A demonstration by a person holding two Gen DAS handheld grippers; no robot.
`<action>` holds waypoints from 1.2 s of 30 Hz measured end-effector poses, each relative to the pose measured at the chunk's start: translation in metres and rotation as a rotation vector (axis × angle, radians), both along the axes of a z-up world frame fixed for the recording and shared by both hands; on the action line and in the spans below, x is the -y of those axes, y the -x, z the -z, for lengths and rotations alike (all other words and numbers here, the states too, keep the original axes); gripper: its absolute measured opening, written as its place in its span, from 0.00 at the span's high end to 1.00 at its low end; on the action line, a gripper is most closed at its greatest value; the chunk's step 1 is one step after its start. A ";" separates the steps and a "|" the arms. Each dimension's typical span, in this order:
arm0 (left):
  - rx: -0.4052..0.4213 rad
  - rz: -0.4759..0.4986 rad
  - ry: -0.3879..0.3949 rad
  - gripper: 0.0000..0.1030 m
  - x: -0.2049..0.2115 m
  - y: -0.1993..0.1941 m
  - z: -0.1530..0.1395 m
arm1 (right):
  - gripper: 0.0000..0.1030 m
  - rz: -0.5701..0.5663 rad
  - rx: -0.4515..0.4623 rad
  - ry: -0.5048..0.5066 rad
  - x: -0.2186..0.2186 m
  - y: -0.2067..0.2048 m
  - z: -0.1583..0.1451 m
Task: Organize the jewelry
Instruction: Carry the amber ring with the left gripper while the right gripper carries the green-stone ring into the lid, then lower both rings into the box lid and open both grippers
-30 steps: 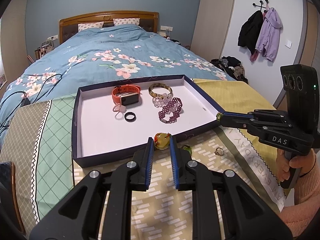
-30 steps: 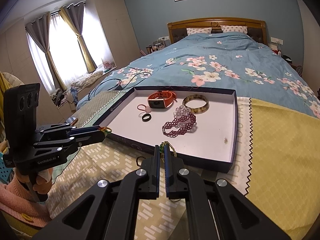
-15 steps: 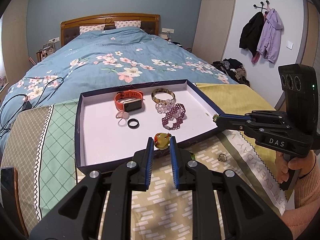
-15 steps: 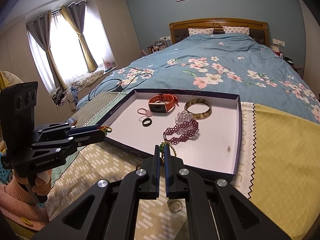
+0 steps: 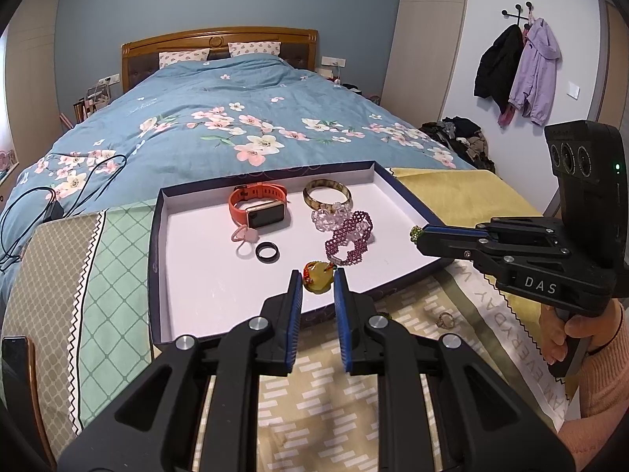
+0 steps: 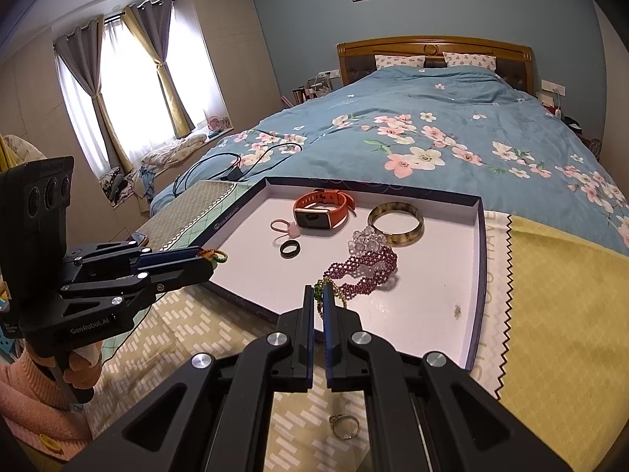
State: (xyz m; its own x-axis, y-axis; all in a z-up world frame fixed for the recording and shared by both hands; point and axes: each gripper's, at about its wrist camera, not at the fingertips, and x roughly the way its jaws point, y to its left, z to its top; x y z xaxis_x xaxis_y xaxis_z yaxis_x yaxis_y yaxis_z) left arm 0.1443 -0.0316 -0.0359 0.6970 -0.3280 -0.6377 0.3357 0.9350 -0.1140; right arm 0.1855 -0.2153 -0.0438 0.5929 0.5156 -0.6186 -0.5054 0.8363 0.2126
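Observation:
A dark-rimmed white tray (image 5: 204,271) (image 6: 477,275) lies on a patterned cloth at the bed's foot. In it are an orange smartwatch (image 5: 257,206) (image 6: 320,210), a tortoiseshell bangle (image 5: 327,193) (image 6: 396,220), a clear bead bracelet (image 5: 328,216), a purple bead bracelet (image 5: 350,238) (image 6: 363,271), a black ring (image 5: 267,252) (image 6: 290,249) and a pink ring (image 5: 244,234). My left gripper (image 5: 317,275) is shut on a yellow-green bead bracelet (image 5: 319,273) over the tray's near edge. My right gripper (image 6: 319,293) is shut on a green-gold bead chain (image 6: 328,289) over the tray.
A small metal ring (image 5: 445,319) (image 6: 343,424) lies on the cloth in front of the tray. A phone (image 5: 13,365) lies at the far left. Cables (image 5: 59,185) lie on the blue flowered bedspread beyond the tray. Coats hang on the right wall.
Both grippers have moved forward toward the tray, each still holding its jewelry. The jewelry in the tray has not moved.

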 end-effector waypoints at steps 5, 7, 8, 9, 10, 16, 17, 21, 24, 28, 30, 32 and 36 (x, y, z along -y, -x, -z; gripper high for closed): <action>0.005 -0.004 0.000 0.84 0.001 -0.008 0.000 | 0.97 0.001 0.003 0.005 -0.002 -0.004 -0.001; 0.004 -0.006 0.001 0.84 0.001 -0.010 0.000 | 0.97 0.001 0.002 0.004 -0.002 -0.004 -0.001; 0.005 -0.006 0.000 0.84 0.001 -0.010 0.000 | 0.97 0.002 0.002 0.005 -0.002 -0.005 0.000; 0.004 -0.007 -0.001 0.84 0.001 -0.012 0.001 | 0.97 0.001 0.001 0.004 -0.002 -0.004 0.000; 0.003 -0.008 -0.001 0.84 0.001 -0.013 0.001 | 0.97 0.001 0.000 0.005 -0.003 -0.006 0.000; 0.000 -0.015 -0.009 0.84 -0.001 -0.018 0.005 | 0.97 0.002 -0.006 0.006 -0.006 -0.015 0.000; -0.001 -0.017 -0.009 0.84 -0.001 -0.019 0.006 | 0.97 0.002 -0.006 0.006 -0.006 -0.014 0.000; -0.002 -0.023 -0.014 0.84 -0.002 -0.023 0.007 | 0.97 0.002 -0.006 0.007 -0.006 -0.014 0.001; -0.004 -0.026 -0.015 0.84 -0.003 -0.025 0.009 | 0.97 0.004 -0.009 0.009 -0.007 -0.018 0.002; -0.007 -0.030 -0.018 0.84 -0.004 -0.029 0.010 | 0.97 0.007 -0.014 0.014 -0.008 -0.023 0.005; -0.010 -0.030 -0.019 0.84 -0.004 -0.031 0.011 | 0.97 0.008 -0.017 0.017 -0.008 -0.025 0.006; -0.013 -0.034 -0.020 0.84 -0.004 -0.033 0.012 | 0.97 0.010 -0.021 0.022 -0.009 -0.027 0.008; -0.022 -0.037 -0.020 0.84 -0.003 -0.038 0.015 | 0.97 0.011 -0.027 0.032 -0.011 -0.030 0.011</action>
State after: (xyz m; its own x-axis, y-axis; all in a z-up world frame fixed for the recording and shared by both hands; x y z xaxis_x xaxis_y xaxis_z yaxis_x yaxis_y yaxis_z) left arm 0.1818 -0.0281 -0.0512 0.6937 -0.2894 -0.6596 0.2987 0.9489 -0.1021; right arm 0.2151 -0.2045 -0.0546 0.5814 0.4890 -0.6503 -0.4907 0.8483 0.1992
